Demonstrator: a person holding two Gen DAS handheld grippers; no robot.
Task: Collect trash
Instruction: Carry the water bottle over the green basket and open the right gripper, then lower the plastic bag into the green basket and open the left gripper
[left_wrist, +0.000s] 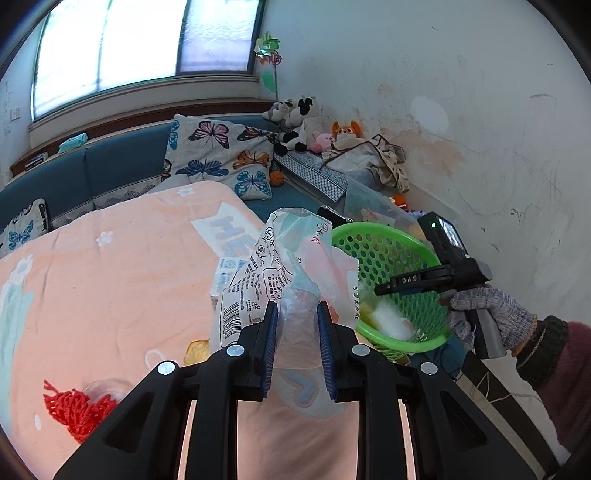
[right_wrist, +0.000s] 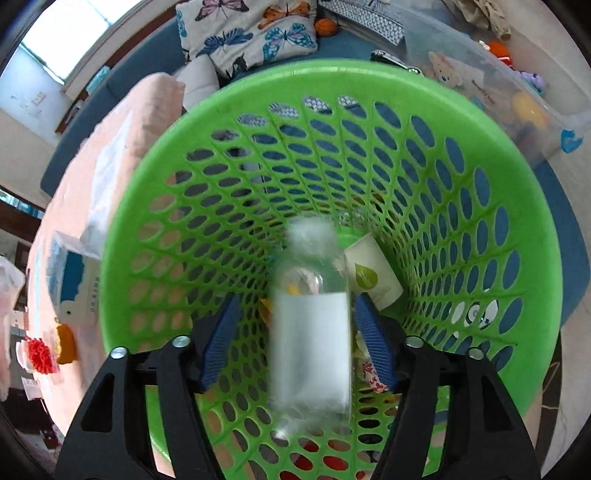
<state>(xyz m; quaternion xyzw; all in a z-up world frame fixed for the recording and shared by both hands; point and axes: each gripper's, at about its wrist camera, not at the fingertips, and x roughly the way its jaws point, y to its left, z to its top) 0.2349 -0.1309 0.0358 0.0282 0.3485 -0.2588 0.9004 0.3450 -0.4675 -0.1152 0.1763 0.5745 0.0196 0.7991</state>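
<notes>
My left gripper (left_wrist: 297, 306) is shut on a crumpled clear plastic bag (left_wrist: 280, 258) with black print, held up over the pink blanket (left_wrist: 110, 277). Just right of it stands a green mesh basket (left_wrist: 388, 251). A gloved hand (left_wrist: 491, 310) holds my right gripper (left_wrist: 391, 286) over the basket's mouth. In the right wrist view the right gripper (right_wrist: 297, 301) points down into the basket (right_wrist: 332, 74). A blurred clear bottle (right_wrist: 312, 332) with a white label lies between its blue pads (right_wrist: 221, 332), with a gap on each side. A paper cup (right_wrist: 373, 275) lies at the bottom.
A red yarn piece (left_wrist: 74, 406) and a yellow item (left_wrist: 197, 350) lie on the blanket. A butterfly cushion (left_wrist: 221, 155) and plush toys (left_wrist: 295, 122) sit on the blue sofa behind. A clear storage bin (right_wrist: 498, 92) stands beyond the basket by the wall.
</notes>
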